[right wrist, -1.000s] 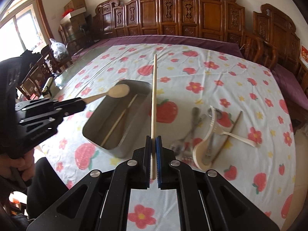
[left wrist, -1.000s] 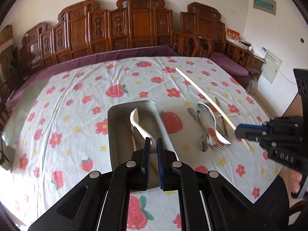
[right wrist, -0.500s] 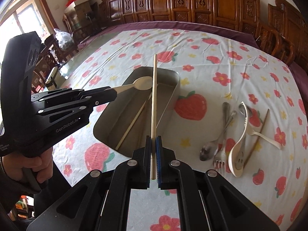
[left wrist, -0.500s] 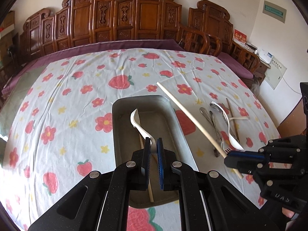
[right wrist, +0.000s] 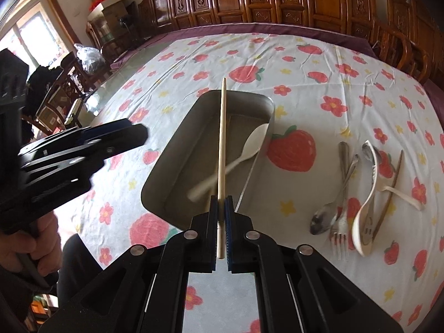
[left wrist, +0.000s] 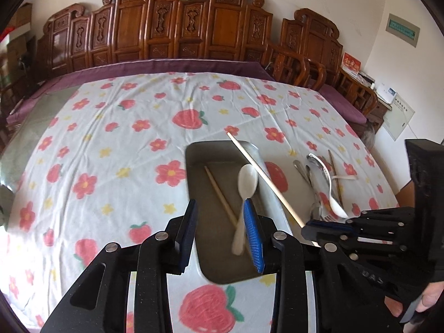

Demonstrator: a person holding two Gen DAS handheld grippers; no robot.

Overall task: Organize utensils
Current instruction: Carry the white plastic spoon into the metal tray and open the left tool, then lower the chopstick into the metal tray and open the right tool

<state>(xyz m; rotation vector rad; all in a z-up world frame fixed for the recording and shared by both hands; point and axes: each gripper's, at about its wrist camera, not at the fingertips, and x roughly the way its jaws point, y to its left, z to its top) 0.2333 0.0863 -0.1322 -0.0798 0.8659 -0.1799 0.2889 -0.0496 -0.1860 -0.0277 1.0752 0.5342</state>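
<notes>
As its jaws have just been opening, the left hand-held gripper (left wrist: 220, 222) lets a white spoon (left wrist: 245, 194) drop blurred into the metal tray (left wrist: 194, 149) on the desk (left wrist: 83, 138), beside a chopstick (left wrist: 219, 194) already lying inside. The right hand-held gripper (right wrist: 221, 216) stays clamped on a second chopstick (right wrist: 222, 138), angled over the tray, likely next to go in (its mate waits there). Right of the tray, the remaining cutlery (right wrist: 358, 191) lies unsorted in a loose heap.
</notes>
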